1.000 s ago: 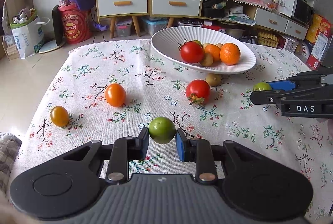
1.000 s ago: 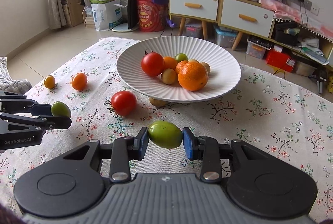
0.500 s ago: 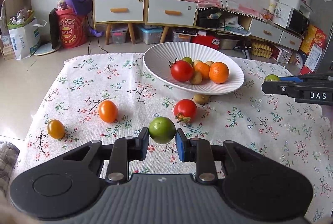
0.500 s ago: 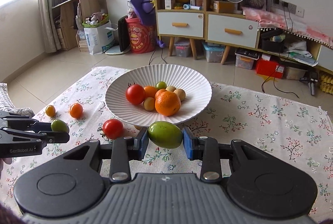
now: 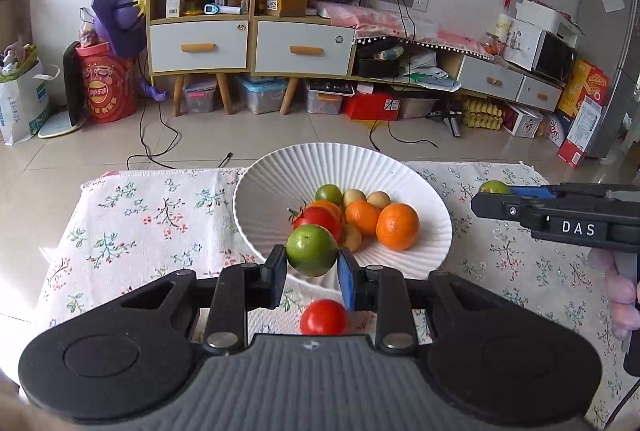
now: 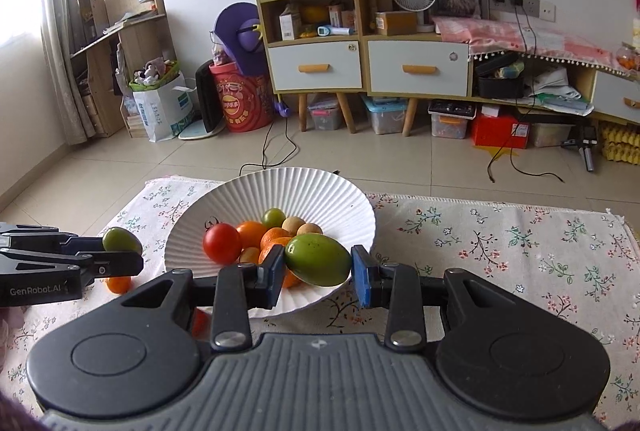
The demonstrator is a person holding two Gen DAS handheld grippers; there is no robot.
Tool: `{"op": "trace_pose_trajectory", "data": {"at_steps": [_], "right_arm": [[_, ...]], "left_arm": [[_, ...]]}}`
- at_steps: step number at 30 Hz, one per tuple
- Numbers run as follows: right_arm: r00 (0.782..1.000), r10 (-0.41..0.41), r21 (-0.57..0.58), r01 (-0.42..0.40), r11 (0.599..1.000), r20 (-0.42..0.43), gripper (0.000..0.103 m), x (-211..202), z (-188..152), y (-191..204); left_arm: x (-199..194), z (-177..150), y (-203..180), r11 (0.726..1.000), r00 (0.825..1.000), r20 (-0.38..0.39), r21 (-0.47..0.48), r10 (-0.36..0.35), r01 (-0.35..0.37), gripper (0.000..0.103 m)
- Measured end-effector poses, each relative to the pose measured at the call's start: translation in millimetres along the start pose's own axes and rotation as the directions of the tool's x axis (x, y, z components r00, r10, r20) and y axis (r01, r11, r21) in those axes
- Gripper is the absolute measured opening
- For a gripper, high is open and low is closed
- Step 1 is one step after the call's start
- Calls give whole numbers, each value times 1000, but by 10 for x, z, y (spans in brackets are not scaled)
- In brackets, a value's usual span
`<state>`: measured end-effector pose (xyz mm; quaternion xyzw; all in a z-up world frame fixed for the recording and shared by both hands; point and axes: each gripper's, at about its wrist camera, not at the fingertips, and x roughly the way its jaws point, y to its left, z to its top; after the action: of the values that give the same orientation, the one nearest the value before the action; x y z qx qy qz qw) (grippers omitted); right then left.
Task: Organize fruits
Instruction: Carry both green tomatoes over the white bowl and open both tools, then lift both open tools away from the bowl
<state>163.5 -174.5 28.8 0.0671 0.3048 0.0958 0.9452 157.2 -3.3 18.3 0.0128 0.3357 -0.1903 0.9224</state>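
Observation:
My left gripper (image 5: 312, 263) is shut on a round green tomato (image 5: 312, 249) and holds it above the near rim of the white ribbed bowl (image 5: 272, 191). My right gripper (image 6: 318, 267) is shut on an oval green fruit (image 6: 318, 258), raised over the bowl's (image 6: 320, 191) near right rim. The bowl holds a red tomato (image 5: 320, 219), oranges (image 5: 397, 226) and several small fruits. Each gripper shows in the other's view, the right one (image 5: 486, 197) and the left one (image 6: 132, 255), with its green fruit.
A red tomato (image 5: 323, 317) lies on the floral tablecloth (image 5: 140, 215) just in front of the bowl. A small orange fruit (image 6: 119, 283) lies on the cloth under the left gripper. Beyond the table's far edge are the floor and cabinets (image 5: 248, 43).
Both grippers have risen and moved forward to the bowl, each still holding its green fruit. The loose orange fruits on the left have dropped out of the left wrist view.

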Motion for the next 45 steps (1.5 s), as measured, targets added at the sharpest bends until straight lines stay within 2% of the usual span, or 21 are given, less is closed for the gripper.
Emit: {"op": "trace_pose_trajectory", "data": {"at_steps": [5,9,16,26,33,34,36,42,45], "right_arm": [[1000,21,29,-21,999,3,32,184,95,-61],[999,48,49,-48,998,-9,32,405,105,-94],[998,51,76,-48,996,-39,32,685,66,-125],[996,72,77,-68,995,-47,32,860,110,-79],[994,95,84,-91,992,-46,34,898,124,-54],[994,101,91,-96,991,-48,35,899,132,-62],[994,96,99,-91,991,-44,42,877,144,-76],[997,69,127,-65,990,-22,52,774,206,-140],[998,58,159,-54,986,-22,54,719,220,-166]], "left_arm": [[233,172,82,998,1000,6,-51,-24,24,27],[456,257,69,999,1000,-7,-30,-24,24,27],[760,307,118,999,998,-47,-14,-38,37,27],[951,329,214,998,994,-91,-30,-66,64,27],[986,361,195,996,992,-88,-26,-87,85,27],[982,367,198,996,993,-82,-26,-87,85,28],[952,370,198,997,994,-68,-27,-80,79,35],[891,387,191,997,996,-62,-20,-69,68,44],[802,357,196,998,997,-60,-17,-57,56,49]]}}
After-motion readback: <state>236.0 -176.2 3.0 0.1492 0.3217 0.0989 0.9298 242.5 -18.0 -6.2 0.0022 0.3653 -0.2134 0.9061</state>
